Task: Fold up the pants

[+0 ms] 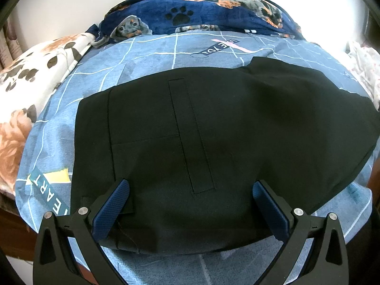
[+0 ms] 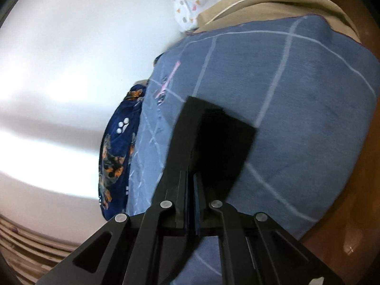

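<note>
Lying between wide-spread left hand-held gripper [image 1: 190, 190] fingers: black pants [image 1: 213, 130]; right hand-held gripper [image 2: 191, 178] clamps pants hem

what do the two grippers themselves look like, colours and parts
The left gripper has matte black angular linkage arms with triangular cut-outs, round silver pivot pins, and fingers faced with dark blue textured pads. The right gripper has the same black frame, cut-outs and silver pins, with only thin blue pad edges showing. No cables, sleeves or markings are visible.
</note>
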